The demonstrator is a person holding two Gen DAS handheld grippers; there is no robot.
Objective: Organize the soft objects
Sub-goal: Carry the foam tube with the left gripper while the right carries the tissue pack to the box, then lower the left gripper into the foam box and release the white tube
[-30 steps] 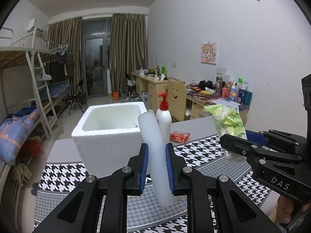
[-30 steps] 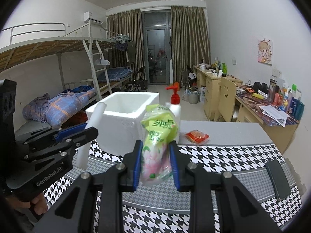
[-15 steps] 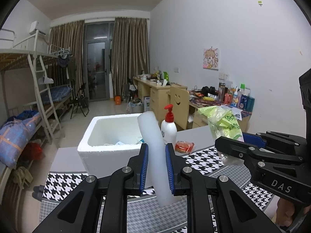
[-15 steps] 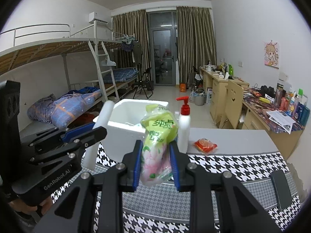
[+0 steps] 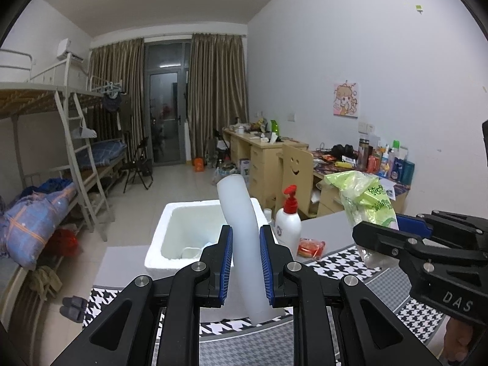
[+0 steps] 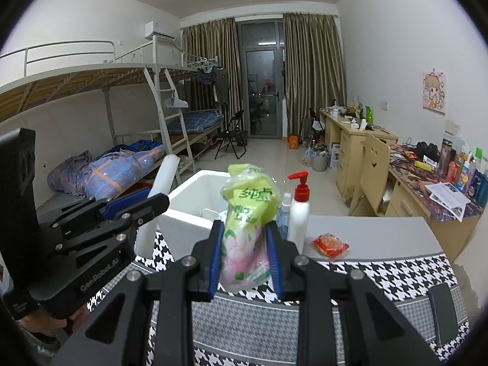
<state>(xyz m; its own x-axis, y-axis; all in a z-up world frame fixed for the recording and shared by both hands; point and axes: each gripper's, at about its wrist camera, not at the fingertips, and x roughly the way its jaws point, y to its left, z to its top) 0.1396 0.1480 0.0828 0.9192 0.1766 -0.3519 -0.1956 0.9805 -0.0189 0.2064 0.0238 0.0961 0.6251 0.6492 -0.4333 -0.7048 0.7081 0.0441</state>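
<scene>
Foam box [image 5: 170, 245] holds small white items; left tool [image 5: 245, 267] grips white tube [image 5: 244, 244], right tool [image 6: 244, 262] green packet [image 6: 248, 213].

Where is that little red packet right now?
The red packet lies on the grey tabletop, just right of the red-topped pump bottle, beyond the houndstooth mat.
</scene>
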